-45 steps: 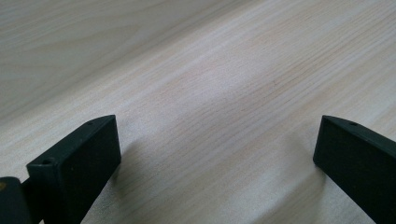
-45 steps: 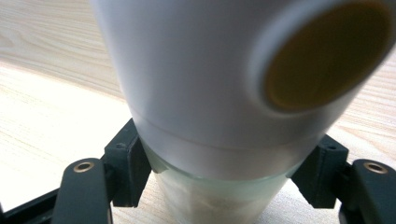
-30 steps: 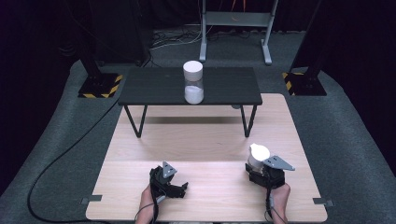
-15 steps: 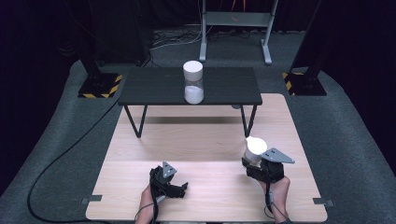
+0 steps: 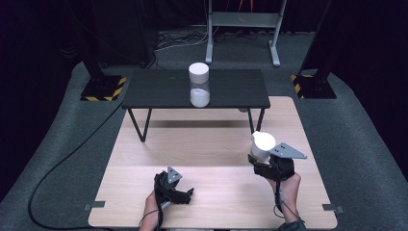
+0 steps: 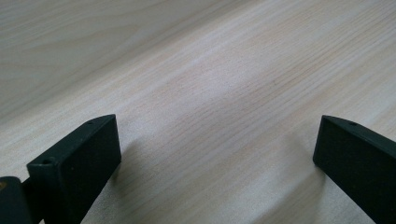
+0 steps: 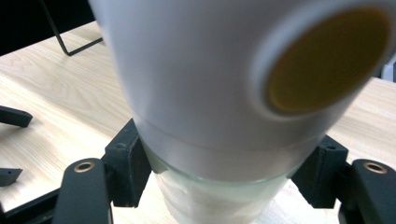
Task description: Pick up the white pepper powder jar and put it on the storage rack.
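Right gripper view shows us the jar (image 7: 210,116) up close: a smooth white cylindrical lid with a round yellowish disc on its top face, and below it a clear glass body holding something white and powdery. The black, blocky pads of the right tongs (image 7: 215,172) press on the glass from both sides just under the lid, so these tongs are closed on the jar. In the high view we see that jar (image 5: 262,146) tilted in the right tongs (image 5: 269,161), above the right part of the pale wood-grained table (image 5: 207,139), near its front edge.

In the left gripper view the left tongs (image 6: 215,154) stand wide apart with nothing between them, their matte black rectangular pads just over the bare streaked wood. In the high view the left tongs (image 5: 175,192) sit low near the front edge, well apart from the right ones.

Farther back we see a low dark bench (image 5: 159,89) with thin metal legs, carrying a second jar (image 5: 199,84), upright, white-lidded, half filled with white.
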